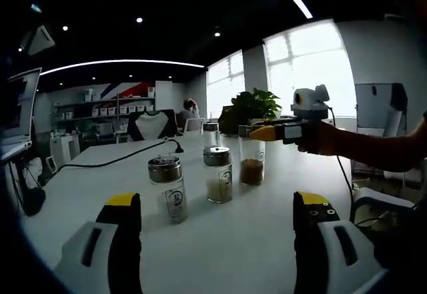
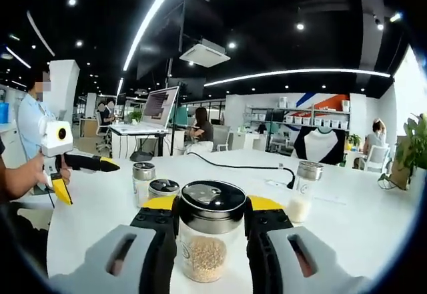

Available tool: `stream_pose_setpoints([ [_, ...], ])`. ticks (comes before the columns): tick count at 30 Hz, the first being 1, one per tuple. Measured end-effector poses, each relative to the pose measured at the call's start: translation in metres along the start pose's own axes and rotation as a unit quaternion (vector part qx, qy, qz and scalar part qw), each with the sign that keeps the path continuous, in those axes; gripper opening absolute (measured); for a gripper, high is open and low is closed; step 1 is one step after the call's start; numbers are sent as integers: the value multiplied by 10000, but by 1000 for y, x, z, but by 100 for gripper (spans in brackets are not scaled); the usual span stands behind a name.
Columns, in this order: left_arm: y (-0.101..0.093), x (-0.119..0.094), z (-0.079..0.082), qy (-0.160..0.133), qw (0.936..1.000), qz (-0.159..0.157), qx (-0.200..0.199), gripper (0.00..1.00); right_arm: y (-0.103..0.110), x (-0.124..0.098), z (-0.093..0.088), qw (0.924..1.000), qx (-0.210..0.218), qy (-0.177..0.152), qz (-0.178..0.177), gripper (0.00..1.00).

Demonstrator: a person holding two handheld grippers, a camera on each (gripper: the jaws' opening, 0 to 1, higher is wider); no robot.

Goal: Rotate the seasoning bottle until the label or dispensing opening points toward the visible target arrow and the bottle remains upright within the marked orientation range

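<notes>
My right gripper (image 2: 210, 205) is shut on a glass seasoning bottle (image 2: 208, 241) with a dark metal lid and brownish grains; the bottle stands upright on the white table (image 2: 347, 234). In the left gripper view that bottle (image 1: 251, 164) is the far one in a row, with the right gripper (image 1: 265, 133) clamped near its lid by a hand. Two more lidded bottles (image 1: 168, 191) (image 1: 218, 175) stand nearer, and another bottle (image 1: 211, 134) is behind. My left gripper (image 1: 217, 201) hangs open over the table in front of them, holding nothing. It also appears as the left gripper (image 2: 85, 177) at the left.
A black cable (image 1: 113, 161) runs across the table to the left. Three other bottles (image 2: 142, 181) (image 2: 162, 189) (image 2: 303, 191) flank the held one. A potted plant (image 1: 253, 104) and chairs stand beyond the far edge. A monitor (image 2: 157, 107) and a standing person (image 2: 30, 121) are behind.
</notes>
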State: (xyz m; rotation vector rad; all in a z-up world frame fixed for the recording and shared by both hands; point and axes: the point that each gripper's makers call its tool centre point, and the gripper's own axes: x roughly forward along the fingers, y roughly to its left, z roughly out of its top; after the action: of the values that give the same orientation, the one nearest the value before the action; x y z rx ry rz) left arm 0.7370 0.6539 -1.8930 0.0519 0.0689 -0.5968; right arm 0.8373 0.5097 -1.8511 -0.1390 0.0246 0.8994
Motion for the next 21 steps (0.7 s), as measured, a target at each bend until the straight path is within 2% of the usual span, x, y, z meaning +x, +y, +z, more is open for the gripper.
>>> stream_pose_setpoints([
  [21,-2,2,-3,22,10000,-31,-3,100,3,-1,1,9990,-29,-58,450,37],
])
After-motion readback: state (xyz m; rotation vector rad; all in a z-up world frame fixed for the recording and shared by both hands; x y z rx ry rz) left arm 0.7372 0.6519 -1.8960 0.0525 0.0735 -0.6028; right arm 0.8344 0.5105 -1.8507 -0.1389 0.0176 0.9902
